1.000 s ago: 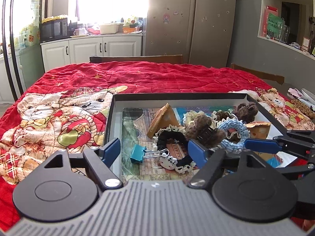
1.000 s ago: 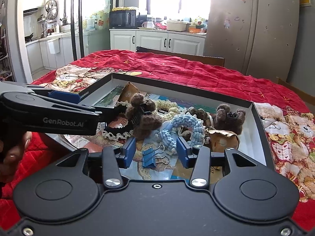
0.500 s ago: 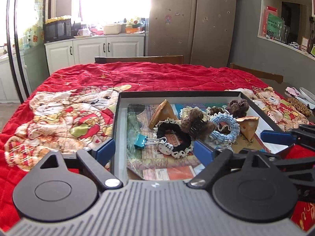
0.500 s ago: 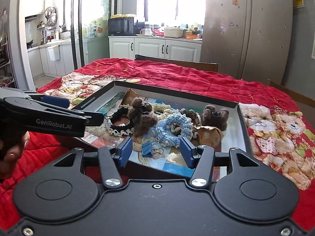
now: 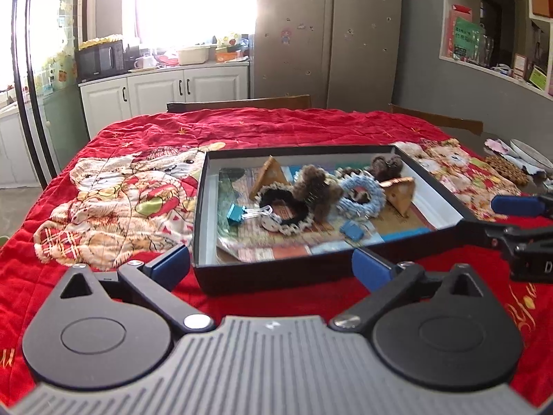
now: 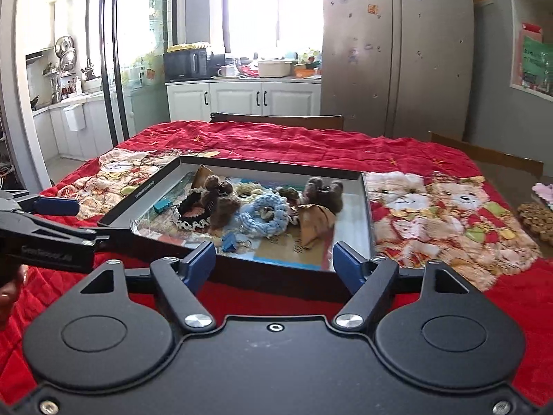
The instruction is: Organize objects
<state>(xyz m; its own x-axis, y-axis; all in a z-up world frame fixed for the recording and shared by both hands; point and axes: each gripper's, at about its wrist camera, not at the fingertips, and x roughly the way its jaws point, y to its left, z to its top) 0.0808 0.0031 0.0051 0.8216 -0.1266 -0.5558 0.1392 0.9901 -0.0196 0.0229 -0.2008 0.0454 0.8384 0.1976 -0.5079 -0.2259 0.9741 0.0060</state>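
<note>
A shallow black box (image 5: 276, 273) (image 6: 138, 193) lies on the red quilt. It holds a black lace-edged scrunchie (image 5: 285, 209) (image 6: 193, 212), a light blue scrunchie (image 5: 363, 197) (image 6: 264, 212), brown fuzzy clips (image 5: 316, 186) (image 6: 323, 188), tan triangular pouches (image 5: 271, 174) (image 6: 312, 223) and blue binder clips (image 5: 236, 212) (image 6: 228, 242). My left gripper (image 5: 271, 266) is open and empty, just in front of the box's near wall. My right gripper (image 6: 274, 264) is open and empty, also just in front of the box.
The red bear-print quilt (image 5: 103, 190) (image 6: 449, 207) covers the table. A brown woven mat (image 6: 537, 219) and small items lie at the right edge. Wooden chair backs (image 5: 238, 103) stand behind the table. Kitchen cabinets and a fridge are farther back.
Both grippers have pulled back out of the box toward me and stayed open. The blue binder clip that lay between the right gripper's fingers now lies in the box.
</note>
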